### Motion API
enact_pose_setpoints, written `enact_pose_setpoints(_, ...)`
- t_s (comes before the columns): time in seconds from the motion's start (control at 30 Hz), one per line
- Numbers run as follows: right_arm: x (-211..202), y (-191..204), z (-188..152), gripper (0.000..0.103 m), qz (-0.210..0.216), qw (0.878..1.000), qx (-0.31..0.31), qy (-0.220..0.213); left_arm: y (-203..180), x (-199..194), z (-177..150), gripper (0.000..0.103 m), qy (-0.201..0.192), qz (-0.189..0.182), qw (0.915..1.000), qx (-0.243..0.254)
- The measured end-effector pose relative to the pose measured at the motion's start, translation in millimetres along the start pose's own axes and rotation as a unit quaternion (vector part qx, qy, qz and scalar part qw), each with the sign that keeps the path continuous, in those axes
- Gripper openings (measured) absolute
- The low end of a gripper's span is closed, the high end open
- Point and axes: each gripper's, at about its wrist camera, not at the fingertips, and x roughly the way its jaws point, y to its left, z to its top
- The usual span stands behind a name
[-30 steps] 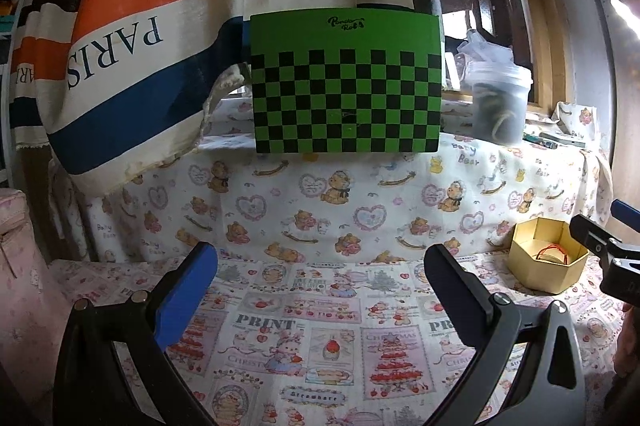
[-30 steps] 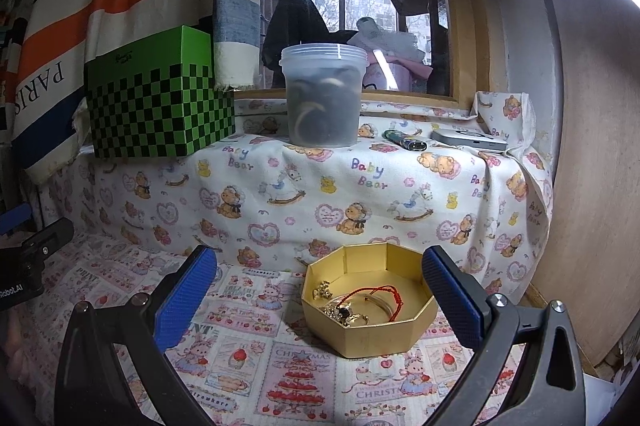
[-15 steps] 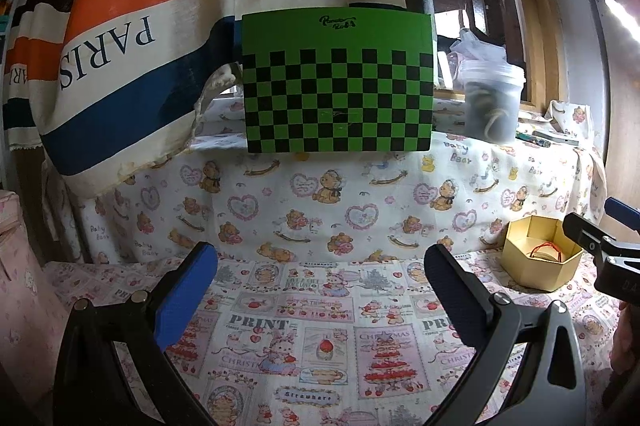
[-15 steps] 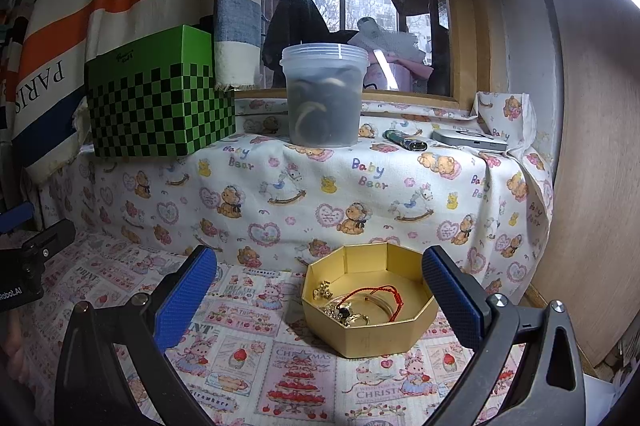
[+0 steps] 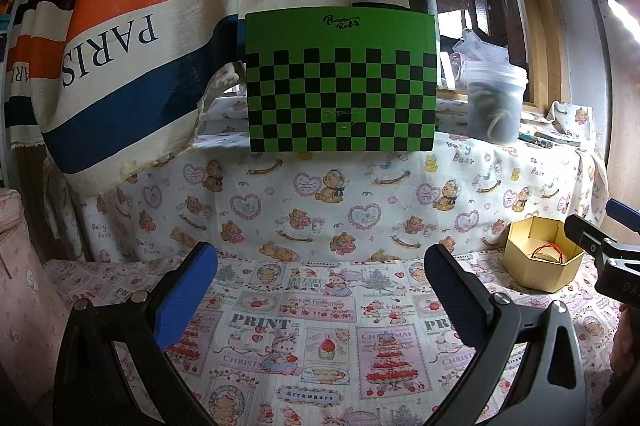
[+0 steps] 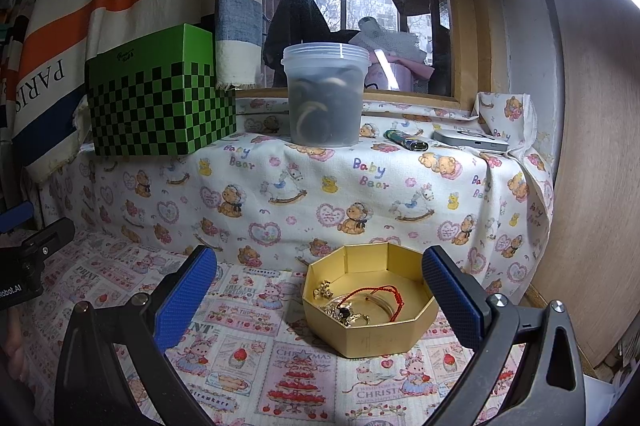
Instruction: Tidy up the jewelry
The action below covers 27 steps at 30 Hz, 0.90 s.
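Printed cartoon-pattern cloth (image 6: 256, 310) covers the tabletop and the raised ledge behind it, where a green checkered cardboard box (image 6: 160, 98) and a lidded translucent plastic tub (image 6: 325, 94) stand. Between the wide-open, empty fingers of the right hand-held gripper (image 6: 319, 300), nearer the 3 o'clock finger, sits the gold octagonal cardboard box (image 6: 372, 336), holding a red cord bracelet (image 6: 382, 293) and a tangle of small silver pieces (image 6: 340, 310). From the left hand-held gripper (image 5: 320, 288), also spread wide and empty, that box (image 5: 540, 272) lies at 3 o'clock, well apart. Compared with a second ago, the left view has drifted slightly; the box is unmoved.
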Motion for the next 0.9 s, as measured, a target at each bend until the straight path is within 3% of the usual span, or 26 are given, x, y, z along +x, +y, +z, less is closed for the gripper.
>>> enact_pose_setpoints(0.9,0.5,-3.7,-1.3,0.103,-0.001,1.000,0.003,0.000,1.6,-0.9,-1.1,0.103,0.005,-0.006,1.0000,-0.002)
